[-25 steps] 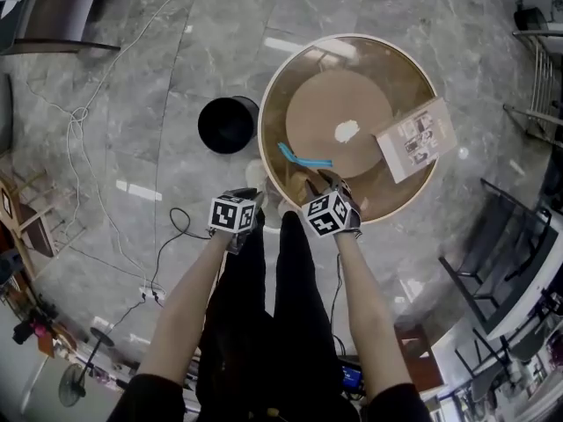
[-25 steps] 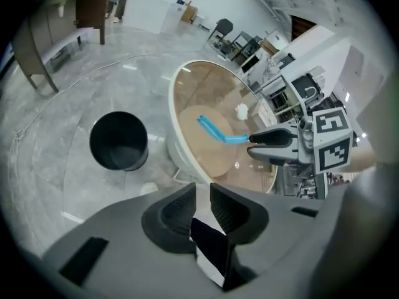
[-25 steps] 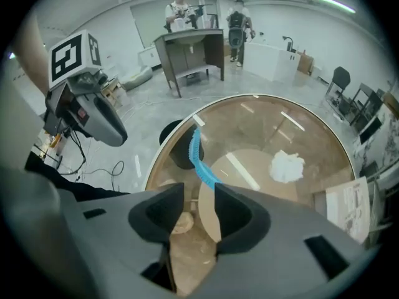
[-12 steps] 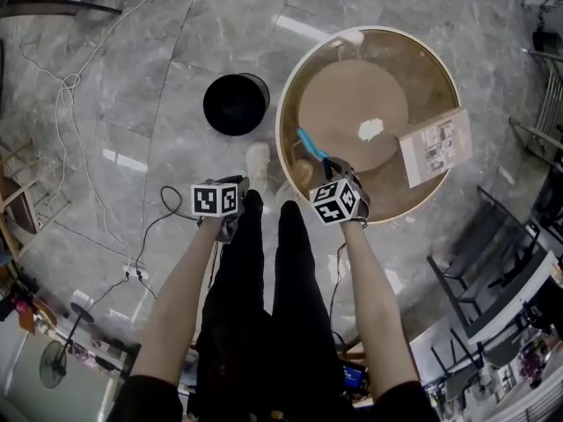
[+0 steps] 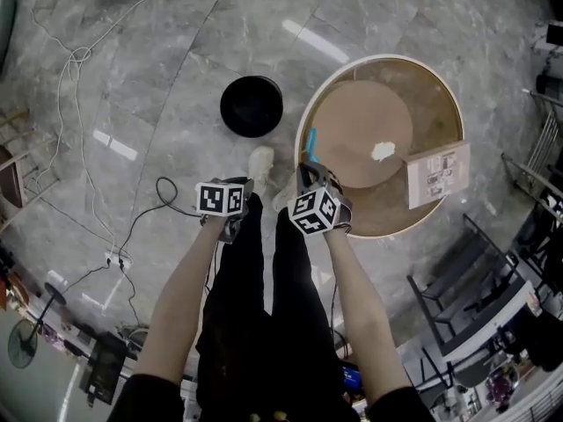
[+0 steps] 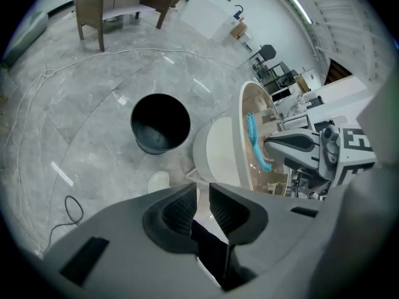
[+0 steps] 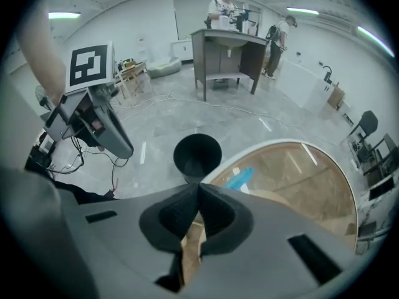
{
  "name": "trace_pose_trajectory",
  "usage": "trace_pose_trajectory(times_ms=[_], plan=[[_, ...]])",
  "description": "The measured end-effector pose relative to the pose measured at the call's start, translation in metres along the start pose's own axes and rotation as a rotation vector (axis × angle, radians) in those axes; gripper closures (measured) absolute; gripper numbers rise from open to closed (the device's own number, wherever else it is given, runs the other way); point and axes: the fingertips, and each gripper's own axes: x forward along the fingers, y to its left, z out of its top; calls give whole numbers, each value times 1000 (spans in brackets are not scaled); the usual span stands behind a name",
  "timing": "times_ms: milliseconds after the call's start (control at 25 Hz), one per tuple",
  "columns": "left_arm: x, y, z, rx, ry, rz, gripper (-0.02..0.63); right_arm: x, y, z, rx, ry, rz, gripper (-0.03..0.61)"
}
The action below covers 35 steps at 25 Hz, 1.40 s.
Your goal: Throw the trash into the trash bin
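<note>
The black trash bin (image 5: 252, 105) stands open on the grey floor, left of the round table (image 5: 378, 232). My right gripper (image 5: 308, 172) hovers at the table's near-left rim, shut on a blue strip of trash (image 5: 310, 139). In the right gripper view the jaw tips (image 7: 198, 187) meet and the blue strip (image 7: 239, 178) sticks out to their right, with the bin (image 7: 197, 157) just beyond. My left gripper (image 6: 203, 195) hangs over the floor near my legs. Its jaws stand a narrow gap apart, with nothing between them. The bin (image 6: 160, 122) lies ahead of it.
A crumpled white paper (image 5: 383, 151) and a printed box (image 5: 437, 175) lie on the table. Cables (image 5: 158, 196) and a power strip (image 5: 113, 258) run over the floor at left. Metal chairs (image 5: 466, 288) stand at right. Two people stand at a far counter (image 7: 227, 42).
The right gripper's jaws closed at the blue strip, which went from lying flat on the table to its left rim with the gripper. The left gripper shifted left and lower.
</note>
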Motion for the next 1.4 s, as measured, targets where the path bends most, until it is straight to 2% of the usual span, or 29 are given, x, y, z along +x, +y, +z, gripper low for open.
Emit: trace_pose_trajectory(times_ms=[120,240,320,400,520,600,680,720,800,1080,1200,1280,1400], plan=[[-10,11,5,-44,-36,-5,549,7,7,27,-24,-13,-7,577],[-17,28,4,-79,-55,9,549,13,-1,32,20,20,-69,571],[-20,40,0,-113,-63,20,549,16,-9,21,61,75,-98,460],[-21,50,-6,-154,-71,26,549,18,-19,5,102,127,-131,430],[-22,59,-16,-205,-71,27,549,16,-37,-16,163,182,-188,425],[-20,61,-20,-220,-65,23,549,17,-43,-26,197,215,-190,427],[-19,60,-20,-222,-59,16,549,19,-45,-29,216,235,-172,478],[-18,59,-19,-221,-56,11,549,20,-46,-25,217,231,-171,556],[-17,58,-13,-212,-57,1,549,21,-47,-8,211,195,-172,575],[-26,65,20,-202,-97,-8,549,32,-30,92,89,18,-127,575],[-35,73,35,-206,-124,-5,549,36,-21,131,76,-50,-105,556],[-40,79,38,-208,-131,1,549,34,-14,144,75,-73,-87,498],[-47,83,34,-209,-122,11,549,25,-10,146,72,-79,-83,500]])
